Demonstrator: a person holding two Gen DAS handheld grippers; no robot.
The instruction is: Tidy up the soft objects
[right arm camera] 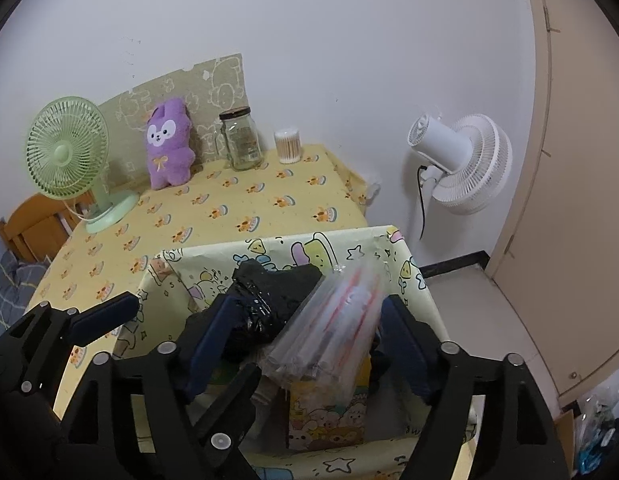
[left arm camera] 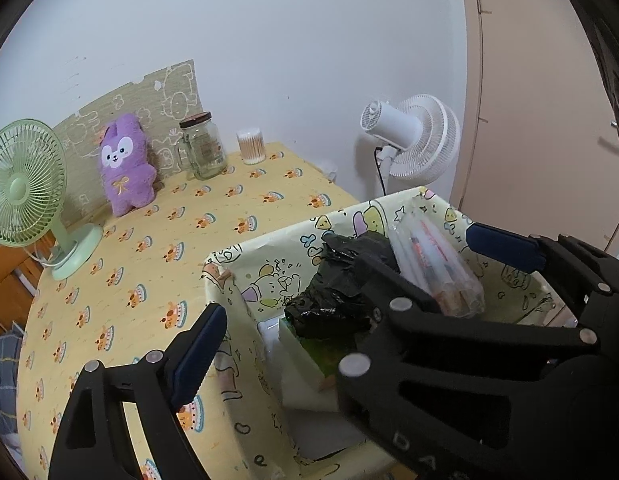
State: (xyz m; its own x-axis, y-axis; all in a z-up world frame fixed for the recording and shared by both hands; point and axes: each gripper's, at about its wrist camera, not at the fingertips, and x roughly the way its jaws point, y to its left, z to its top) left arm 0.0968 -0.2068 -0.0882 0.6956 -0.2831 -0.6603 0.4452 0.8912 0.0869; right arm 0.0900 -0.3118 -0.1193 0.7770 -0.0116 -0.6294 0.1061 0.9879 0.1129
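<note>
Both claws stand wide with nothing pressed between the pads: the left gripper (left arm camera: 341, 276) straddles the near-left wall of the storage box (right arm camera: 269, 250), and the right gripper (right arm camera: 309, 334) hovers over its contents. Inside the box lie a crumpled black plastic bag (right arm camera: 269, 300) and a clear packet of straws (right arm camera: 337, 320), leaning on each other. Judged handling: the bag is light, limp and slippery; pinch a bunched fold, not a flat face. The packet is light and crushable; grip mid-length across the bundle. A purple plush toy (left arm camera: 125, 164) stands well apart, against the wall on the table (left arm camera: 149, 264).
</note>
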